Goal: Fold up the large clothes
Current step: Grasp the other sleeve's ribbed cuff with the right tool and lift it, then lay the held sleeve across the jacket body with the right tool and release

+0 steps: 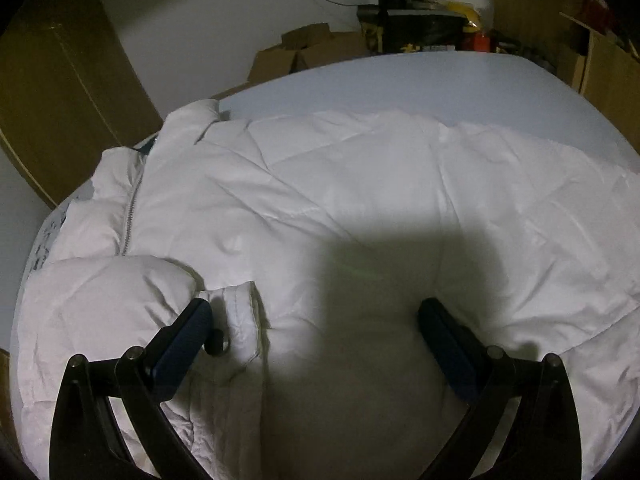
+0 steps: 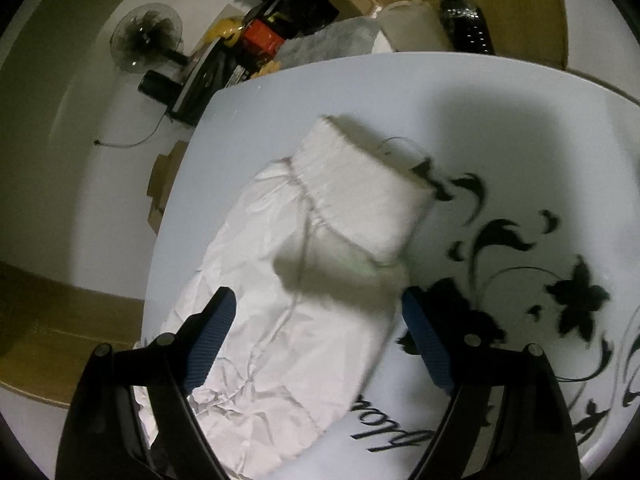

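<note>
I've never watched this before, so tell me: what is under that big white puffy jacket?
The white jacket lies on a pale table printed with black flowers and lettering. Its sleeve partly covers that print. Whatever else lies beneath the jacket is hidden.

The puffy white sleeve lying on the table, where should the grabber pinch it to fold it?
Probably at the cuff, the banded end past the gathered seam. It is flatter and firmer than the puffy part. The right gripper hangs open over the sleeve, so reach forward along it and close the fingers across the cuff's width, above the table.
</note>
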A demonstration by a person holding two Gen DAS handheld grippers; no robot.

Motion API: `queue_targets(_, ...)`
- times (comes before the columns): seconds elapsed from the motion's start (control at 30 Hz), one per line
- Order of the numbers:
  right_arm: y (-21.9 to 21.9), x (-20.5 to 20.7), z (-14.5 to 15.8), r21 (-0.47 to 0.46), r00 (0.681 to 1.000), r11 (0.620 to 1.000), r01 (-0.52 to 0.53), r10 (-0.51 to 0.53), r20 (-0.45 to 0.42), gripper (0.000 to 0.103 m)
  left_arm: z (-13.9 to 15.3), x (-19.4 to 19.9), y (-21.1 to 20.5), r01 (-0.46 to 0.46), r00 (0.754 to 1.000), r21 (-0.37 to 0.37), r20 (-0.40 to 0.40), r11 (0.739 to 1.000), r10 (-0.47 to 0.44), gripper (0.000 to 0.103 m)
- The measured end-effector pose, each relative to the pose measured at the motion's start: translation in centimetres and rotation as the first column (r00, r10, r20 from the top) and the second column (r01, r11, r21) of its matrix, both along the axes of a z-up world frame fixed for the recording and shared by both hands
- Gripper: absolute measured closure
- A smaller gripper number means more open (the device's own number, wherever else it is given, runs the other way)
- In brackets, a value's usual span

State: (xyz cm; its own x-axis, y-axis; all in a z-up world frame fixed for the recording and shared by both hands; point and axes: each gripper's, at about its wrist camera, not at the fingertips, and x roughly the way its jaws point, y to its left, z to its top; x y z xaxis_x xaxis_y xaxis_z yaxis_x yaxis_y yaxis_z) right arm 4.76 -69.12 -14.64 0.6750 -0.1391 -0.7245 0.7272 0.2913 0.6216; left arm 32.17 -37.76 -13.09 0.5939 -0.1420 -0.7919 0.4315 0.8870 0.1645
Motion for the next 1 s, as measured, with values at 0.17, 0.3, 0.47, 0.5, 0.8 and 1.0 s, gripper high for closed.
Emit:
queue_targets(0.17,0.2,2.0,-0.5,-0.006,0.995,1.0,-0.024,0.023,-0.092,0.077,-0.4,0.4,0.7,0.006,1.0,-0.034,-0.022,0.999,-0.006,0.0)
queue_targets(0.3,0.9,1.8,0.8,-0.02,0.998,1.0,-0.012,0.01,-0.07,0.095,-0.5,0.8,1.0,0.017,1.0,-0.052,-0.019,0.998,-0.018,0.0)
queue_targets(0.47,6.6,1.6,10.8,-0.233,0.995,0.971,-0.058,0.075,0.063,0.097,2.7,-1.0,2.0,0.032,0.999,-0.125,0.033,0.992,-0.028,0.0)
queue_targets(0.5,8.1,1.9,12.7,-0.271,0.991,0.96,-0.076,0.102,0.082,0.097,3.8,-1.4,2.8,0.036,0.998,-0.144,0.056,0.989,-0.028,0.0)
queue_targets(0.8,26.0,8.1,24.3,-0.449,0.877,0.828,-0.336,0.449,0.173,0.097,10.0,-6.1,19.4,-0.081,0.994,-0.346,0.042,0.935,0.102,0.0)
queue_targets(1.0,38.1,15.7,22.3,-0.429,0.774,0.728,-0.535,0.626,0.098,0.097,9.6,-11.2,34.6,-0.167,0.972,-0.498,0.059,0.851,0.226,0.0)
